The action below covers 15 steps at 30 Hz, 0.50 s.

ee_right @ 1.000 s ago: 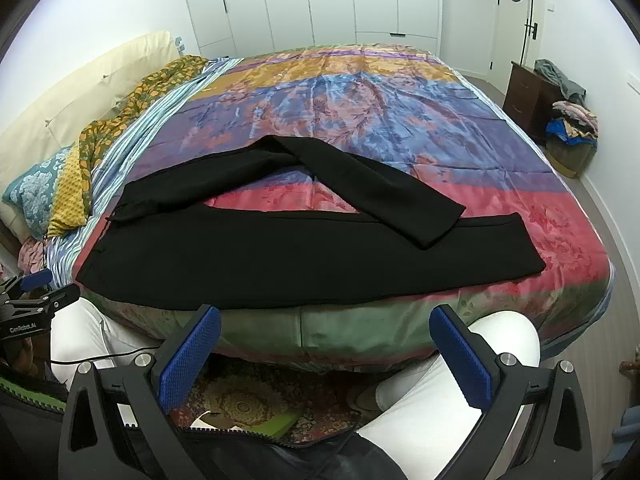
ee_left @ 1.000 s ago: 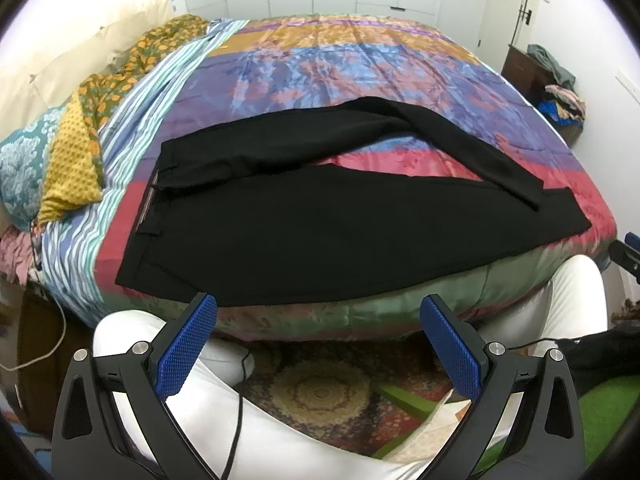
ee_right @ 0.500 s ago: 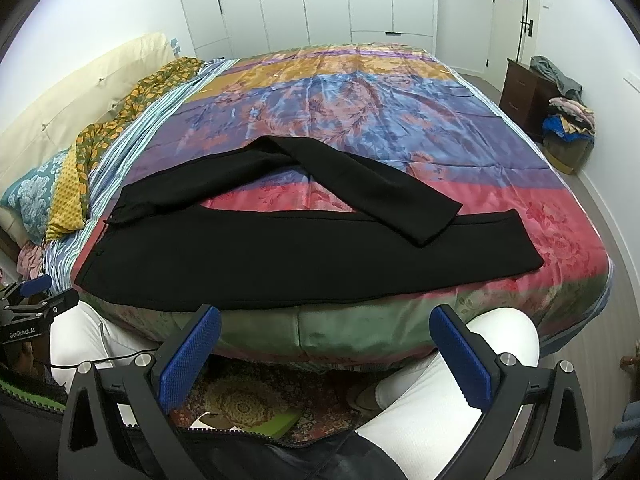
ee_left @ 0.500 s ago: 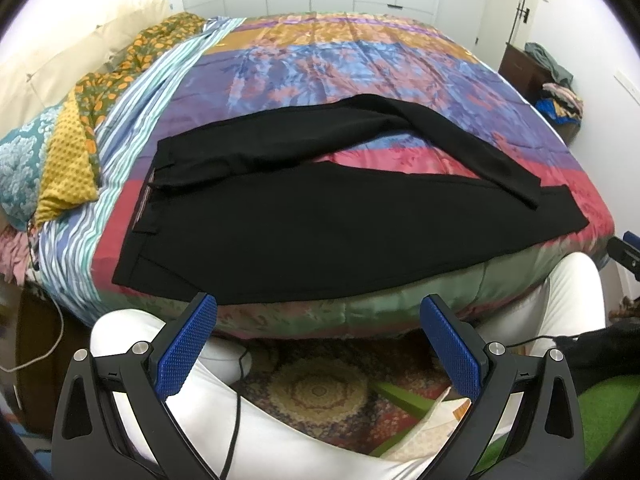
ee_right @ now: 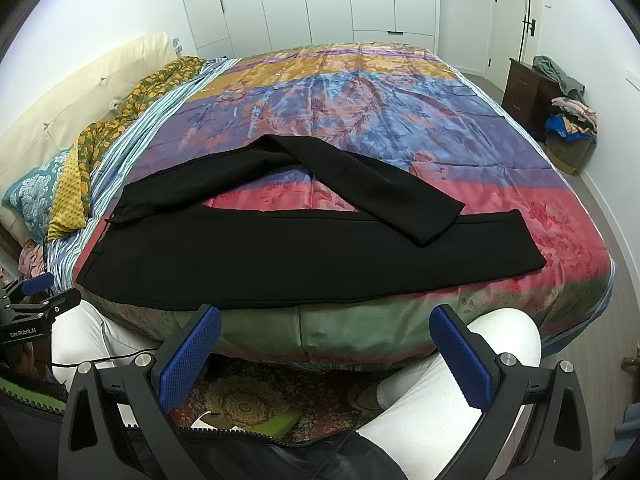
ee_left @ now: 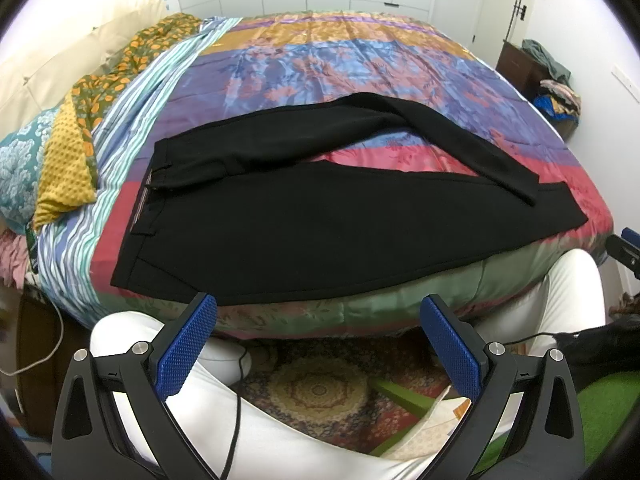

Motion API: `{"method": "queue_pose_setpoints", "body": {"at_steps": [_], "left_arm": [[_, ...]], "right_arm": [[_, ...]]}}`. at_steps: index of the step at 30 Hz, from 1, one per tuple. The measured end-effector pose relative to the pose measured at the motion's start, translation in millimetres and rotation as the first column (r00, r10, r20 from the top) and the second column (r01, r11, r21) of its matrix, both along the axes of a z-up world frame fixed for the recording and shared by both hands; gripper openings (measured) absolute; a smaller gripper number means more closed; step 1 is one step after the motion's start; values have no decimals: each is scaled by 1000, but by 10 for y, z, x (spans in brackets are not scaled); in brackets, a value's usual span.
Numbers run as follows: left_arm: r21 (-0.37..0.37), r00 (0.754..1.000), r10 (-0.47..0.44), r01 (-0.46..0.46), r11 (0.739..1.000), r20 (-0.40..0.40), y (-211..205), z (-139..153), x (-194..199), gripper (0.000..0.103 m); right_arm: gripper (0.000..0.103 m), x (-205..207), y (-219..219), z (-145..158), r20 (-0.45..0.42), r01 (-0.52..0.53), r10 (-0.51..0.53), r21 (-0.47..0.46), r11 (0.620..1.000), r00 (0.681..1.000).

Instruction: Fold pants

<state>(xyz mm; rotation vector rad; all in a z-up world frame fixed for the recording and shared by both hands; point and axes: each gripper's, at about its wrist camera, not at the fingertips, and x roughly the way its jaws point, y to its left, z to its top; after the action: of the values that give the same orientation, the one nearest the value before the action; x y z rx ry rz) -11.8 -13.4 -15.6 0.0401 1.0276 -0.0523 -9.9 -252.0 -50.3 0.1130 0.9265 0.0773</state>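
The left hand-held gripper [ee_left: 318, 322] hangs below the near edge of the bed [ee_left: 360, 312], its blue ridged fingers [ee_left: 186, 346] spread wide with nothing between them. Ahead of it and slightly above, the black pants [ee_left: 320, 232] lie flat across the bright patchwork bedspread [ee_left: 340, 64], waistband off to its left and hems off to its right. One leg runs straight along the near edge of the bed; the other leg bends farther out and doubles back so that its cuff crosses on top of the straight leg toward the right. Far to the left of this hand-held gripper sit a yellow knit cushion [ee_left: 66, 168] and a teal patterned pillow [ee_left: 18, 176]. The right hand-held gripper [ee_right: 324, 324] likewise sits low before the bed edge, fingers [ee_right: 460, 354] wide apart and empty, with the pants [ee_right: 304, 256] spread just ahead of it. Beyond it to the far right stand a dark nightstand [ee_right: 524, 88] and a heap of clothes [ee_right: 572, 116].
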Motion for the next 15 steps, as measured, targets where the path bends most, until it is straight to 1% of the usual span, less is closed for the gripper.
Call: {"method": "queue_pose_setpoints", "body": {"at_steps": [7, 11, 15], "left_arm": [[-1, 1000, -2, 2, 1000, 16, 5, 26, -21, 102], [0, 1000, -8, 8, 1000, 30, 0, 44, -74, 102], [1, 998, -28, 28, 1000, 51, -36, 108, -120, 102]], "right_arm": [[103, -11, 17, 30, 9, -4, 4, -7, 1000, 1000], [103, -89, 54, 114, 42, -11, 12, -32, 999, 999], [103, -168, 30, 168, 65, 8, -6, -37, 999, 998]]}}
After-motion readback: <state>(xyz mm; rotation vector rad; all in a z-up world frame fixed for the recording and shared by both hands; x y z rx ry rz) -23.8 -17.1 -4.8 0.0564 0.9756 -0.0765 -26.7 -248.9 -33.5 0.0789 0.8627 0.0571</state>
